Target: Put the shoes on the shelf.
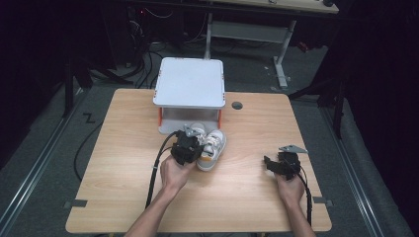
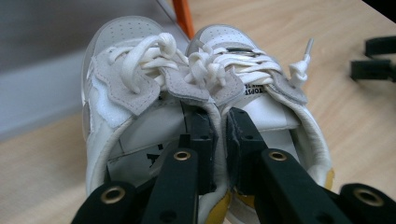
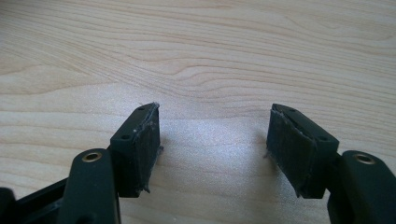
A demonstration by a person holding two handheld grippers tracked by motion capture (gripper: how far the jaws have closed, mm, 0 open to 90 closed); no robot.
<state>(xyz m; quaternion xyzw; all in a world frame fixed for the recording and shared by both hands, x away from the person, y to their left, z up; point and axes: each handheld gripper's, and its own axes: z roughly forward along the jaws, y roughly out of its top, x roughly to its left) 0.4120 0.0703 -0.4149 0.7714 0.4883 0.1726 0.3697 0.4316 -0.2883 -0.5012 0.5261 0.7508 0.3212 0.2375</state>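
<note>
Leather and suede: a pair of small white sneakers (image 2: 205, 93) with grey suede lace flaps, perforated toe caps, thick knotted white laces and a yellow heel trim; they sit side by side, touching, on the table just in front of the white stand
Left gripper (image 2: 219, 140): black jaws drawn together on the two adjoining inner collars of the sneakers, one jaw inside each shoe opening, the padded rims pinched between the pads
Right gripper (image 3: 212, 149): jaws wide apart with nothing between them, the dark pads rough and frayed at their edges, hanging just above bare wood near the table's right side, well apart from the sneakers
Stand (image 1: 189, 84): a flat white square top with rounded corners on short orange legs, open underneath, at the table's far edge
Table (image 1: 123, 163): pale wood-grain top, matt, rectangular, with a round dark cable hole (image 1: 237, 105) beside the stand
Room: dark, grey floor with cables and metal rails, another desk frame behind
Open room: broad bare wood left of the left hand (image 1: 174, 173), between the two hands, and along the near edge
</note>
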